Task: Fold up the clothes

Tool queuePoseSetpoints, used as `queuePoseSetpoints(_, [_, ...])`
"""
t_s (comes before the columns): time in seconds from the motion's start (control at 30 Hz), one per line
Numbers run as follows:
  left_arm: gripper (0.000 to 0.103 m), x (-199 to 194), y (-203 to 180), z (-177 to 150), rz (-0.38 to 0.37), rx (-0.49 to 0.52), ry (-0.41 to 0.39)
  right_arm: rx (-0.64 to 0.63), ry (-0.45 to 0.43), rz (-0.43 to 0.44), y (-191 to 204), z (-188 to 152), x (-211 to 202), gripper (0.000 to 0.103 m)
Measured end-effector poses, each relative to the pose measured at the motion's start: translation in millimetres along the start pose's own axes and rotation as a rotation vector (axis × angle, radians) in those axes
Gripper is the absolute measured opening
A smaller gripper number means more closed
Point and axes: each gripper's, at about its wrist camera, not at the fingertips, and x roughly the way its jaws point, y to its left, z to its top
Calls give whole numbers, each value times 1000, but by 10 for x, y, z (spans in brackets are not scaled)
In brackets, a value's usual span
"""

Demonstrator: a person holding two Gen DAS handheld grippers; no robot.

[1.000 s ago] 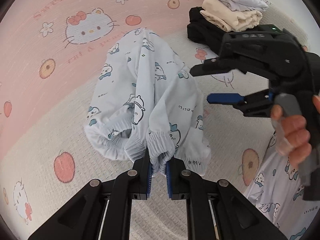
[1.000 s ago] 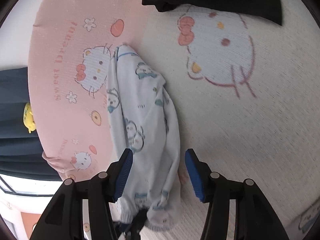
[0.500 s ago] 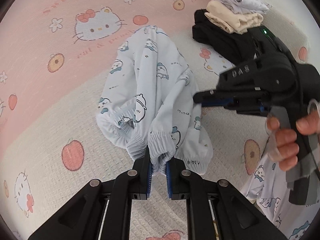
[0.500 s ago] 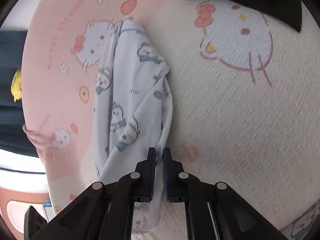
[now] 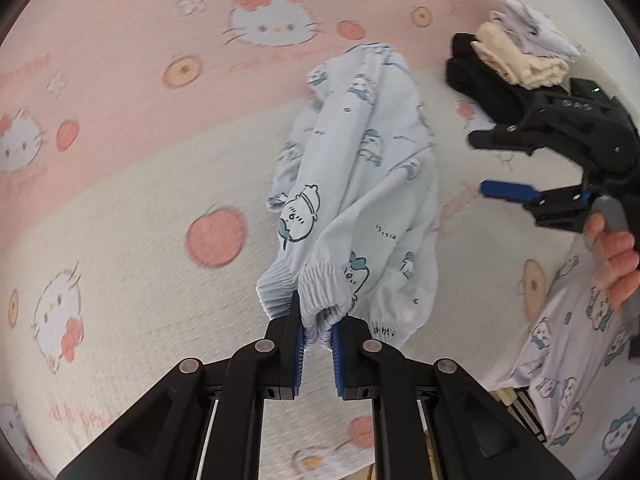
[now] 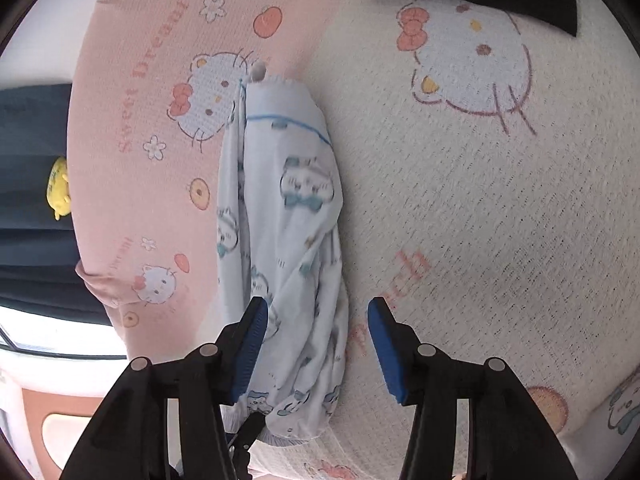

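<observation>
A light blue pyjama garment (image 5: 360, 184) printed with cartoon animals hangs in a bunch over the bed. Its gathered elastic edge is pinched in my left gripper (image 5: 318, 340), which is shut on it at the bottom of the left wrist view. My right gripper (image 5: 478, 165) is held by a hand at the right, off to the garment's side, and its jaws are opening. In the right wrist view the garment (image 6: 288, 216) drapes down between the right gripper's (image 6: 316, 340) spread blue pads (image 6: 250, 340), which do not press on it.
The bed sheet (image 5: 120, 200) is pink and cream with a cat and apple print. A stack of folded black, beige and white clothes (image 5: 516, 60) sits at the far right. Another printed pyjama piece (image 5: 560, 344) lies at the near right. Left of the bed edge is a yellow toy (image 6: 58, 188).
The right gripper's jaws were shut half a second ago and now stand apart again. My left gripper has carried the garment's elastic edge sideways, and the cloth hangs more stretched.
</observation>
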Motion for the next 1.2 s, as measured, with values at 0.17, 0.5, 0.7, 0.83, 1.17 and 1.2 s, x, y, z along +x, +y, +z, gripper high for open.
queuePoseSetpoints(0.17, [10, 34, 186, -5, 16, -38, 18, -49, 13, -38, 175, 93, 91, 51])
queuePoseSetpoints(0.5, [10, 139, 426, 92, 76, -34, 78, 6, 51, -70, 151, 175, 322, 52])
queuePoseSetpoints(0.7, [10, 156, 627, 140, 105, -49, 93, 25, 38, -33, 195, 303, 408, 52])
queuePoseSetpoints(0.83, [10, 174, 673, 177, 110, -75, 100, -8, 53, -75, 210, 337, 507, 52])
queuePoseSetpoints(1.17, [10, 170, 593, 243, 145, -76, 98, -223, 26, -127, 484, 267, 443, 10])
queuePoseSetpoints(1.2, [10, 156, 595, 260, 149, -75, 94, -251, 22, -143, 530, 252, 427, 9])
